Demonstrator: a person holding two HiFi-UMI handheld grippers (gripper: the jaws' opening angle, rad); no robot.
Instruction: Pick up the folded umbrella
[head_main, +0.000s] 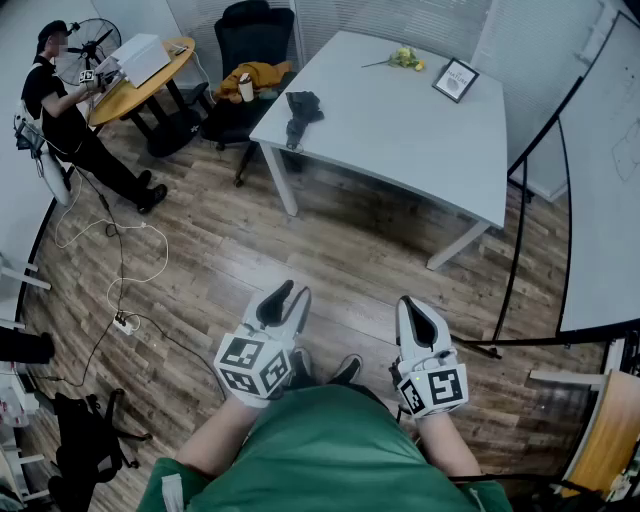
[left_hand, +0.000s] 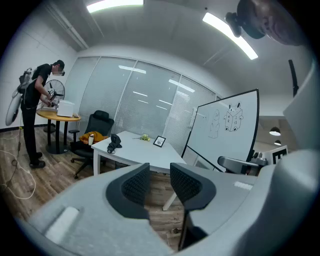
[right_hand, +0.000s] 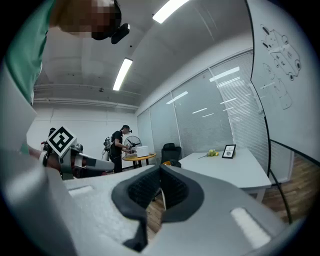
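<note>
The folded umbrella (head_main: 300, 112) is black and lies at the near left corner of the white table (head_main: 400, 140), far ahead of both grippers. In the left gripper view the umbrella (left_hand: 114, 142) shows small on the table (left_hand: 142, 154). My left gripper (head_main: 297, 291) is held low over the wood floor, its jaws a narrow gap apart with nothing between them (left_hand: 160, 171). My right gripper (head_main: 408, 302) is beside it, jaws shut and empty (right_hand: 160, 169). Neither gripper is near the umbrella.
On the table lie a framed picture (head_main: 455, 80) and yellow flowers (head_main: 405, 58). A black chair with an orange cloth (head_main: 255, 75) stands left of it. A whiteboard (head_main: 600, 200) flanks the right. A person (head_main: 60, 110) works at a round table (head_main: 135, 80); cables (head_main: 120, 260) cross the floor.
</note>
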